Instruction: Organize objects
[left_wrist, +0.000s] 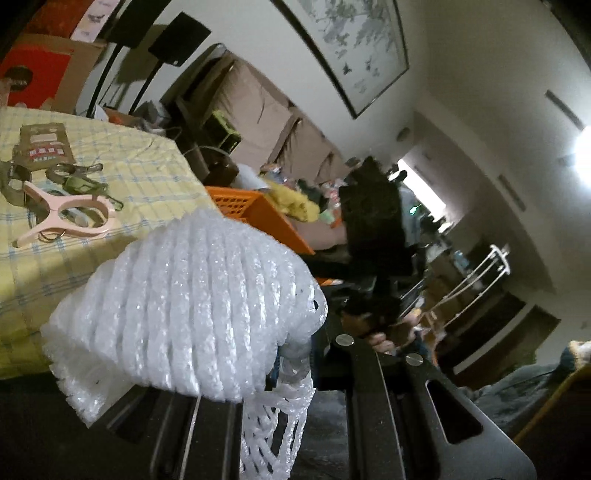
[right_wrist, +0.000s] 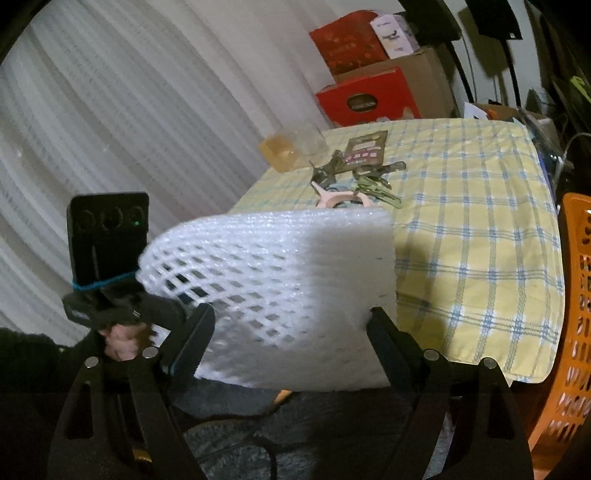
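A white foam net sleeve (left_wrist: 192, 302) hangs in the air by the table's near edge. My left gripper (left_wrist: 291, 354) is shut on one end of it, and the foam hides the fingertips. From the right wrist view, the net (right_wrist: 280, 280) spreads between the wide-apart fingers of my right gripper (right_wrist: 290, 314), which is open. Its right fingertip (right_wrist: 375, 317) sits at the net's lower corner. A hand holds the left gripper (right_wrist: 162, 314) at the net's left end. A pink clip (left_wrist: 70, 218), green clips (left_wrist: 77, 179) and a brown card pack (left_wrist: 42, 146) lie on the table.
The table wears a yellow plaid cloth (right_wrist: 461, 221). An orange slotted basket (right_wrist: 576, 314) stands at its right side, also in the left wrist view (left_wrist: 255, 214). A clear container (right_wrist: 291, 147) and red boxes (right_wrist: 365, 99) sit at the far end. White curtains hang at the left.
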